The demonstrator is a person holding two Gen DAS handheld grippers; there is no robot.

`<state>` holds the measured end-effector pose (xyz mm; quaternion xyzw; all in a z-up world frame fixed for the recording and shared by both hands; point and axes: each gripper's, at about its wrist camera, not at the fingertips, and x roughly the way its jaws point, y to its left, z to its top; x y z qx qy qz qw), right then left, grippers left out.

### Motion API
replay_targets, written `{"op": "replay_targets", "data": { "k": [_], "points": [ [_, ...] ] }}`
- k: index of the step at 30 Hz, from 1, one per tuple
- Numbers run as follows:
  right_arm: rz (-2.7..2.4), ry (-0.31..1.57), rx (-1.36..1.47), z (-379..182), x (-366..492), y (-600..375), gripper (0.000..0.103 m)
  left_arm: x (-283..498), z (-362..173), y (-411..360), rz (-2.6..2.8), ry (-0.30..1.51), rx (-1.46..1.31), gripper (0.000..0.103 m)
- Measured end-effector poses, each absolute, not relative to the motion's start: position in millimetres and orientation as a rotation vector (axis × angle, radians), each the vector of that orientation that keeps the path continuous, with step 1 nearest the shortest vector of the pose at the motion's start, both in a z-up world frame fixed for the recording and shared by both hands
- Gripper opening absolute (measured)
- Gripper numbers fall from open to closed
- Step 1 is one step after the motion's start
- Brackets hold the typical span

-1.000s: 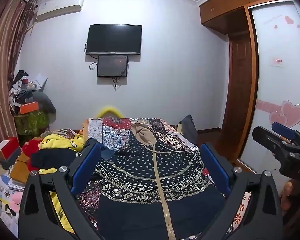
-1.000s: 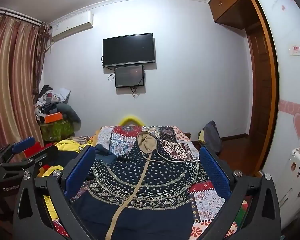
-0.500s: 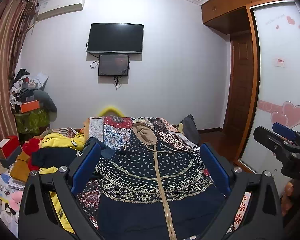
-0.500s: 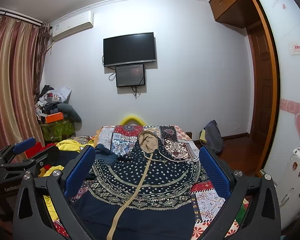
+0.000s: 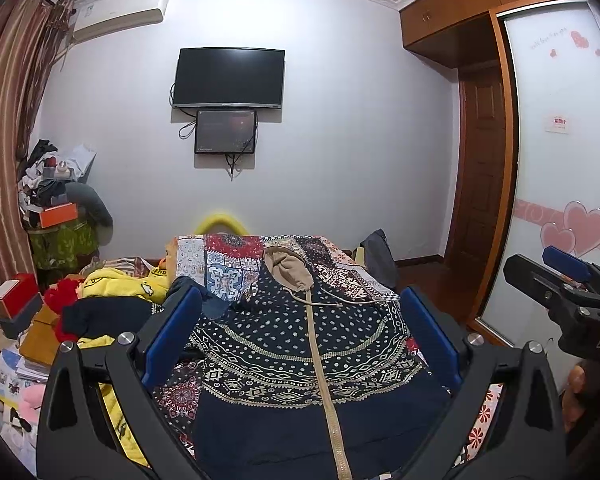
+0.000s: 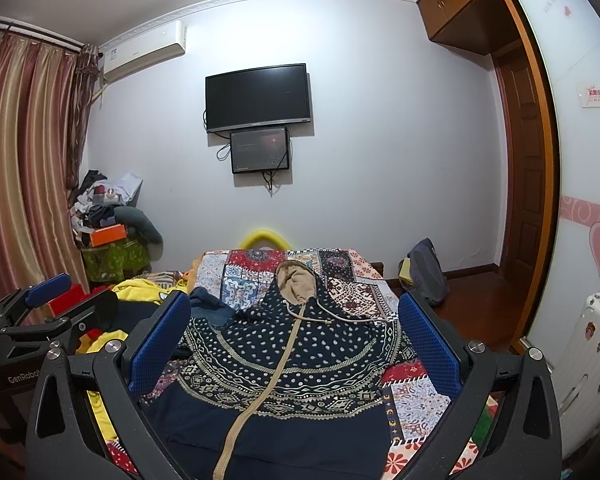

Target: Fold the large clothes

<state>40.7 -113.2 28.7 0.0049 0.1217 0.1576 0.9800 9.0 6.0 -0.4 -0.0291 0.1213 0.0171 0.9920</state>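
Left wrist view: left gripper [image 5: 300,344], jaws apart and empty, above the hoodie [image 5: 300,352] spread flat on the bed [image 5: 228,268], hood far. Right wrist view: right gripper [image 6: 296,344] likewise wide, empty; hoodie looks soft, floppy, likely bulky, so pinch a near hem corner or a shoulder.

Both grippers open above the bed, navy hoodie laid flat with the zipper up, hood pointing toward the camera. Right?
One thing is off: the hood points away from the camera, toward the wall with the TV, as the right wrist view shows. The rest holds: left gripper and right gripper are open above the bed, and the navy hoodie lies flat, zipper up.
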Motion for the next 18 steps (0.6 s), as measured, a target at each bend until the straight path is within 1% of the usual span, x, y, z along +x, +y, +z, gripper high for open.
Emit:
{"op": "replay_targets", "data": {
  "k": [18],
  "points": [
    [0.315, 0.253, 0.004, 26.7, 42.9, -112.2, 0.103, 10.1, -2.5, 6.4, 0.033, 0.246, -0.061, 0.1]
  ]
}}
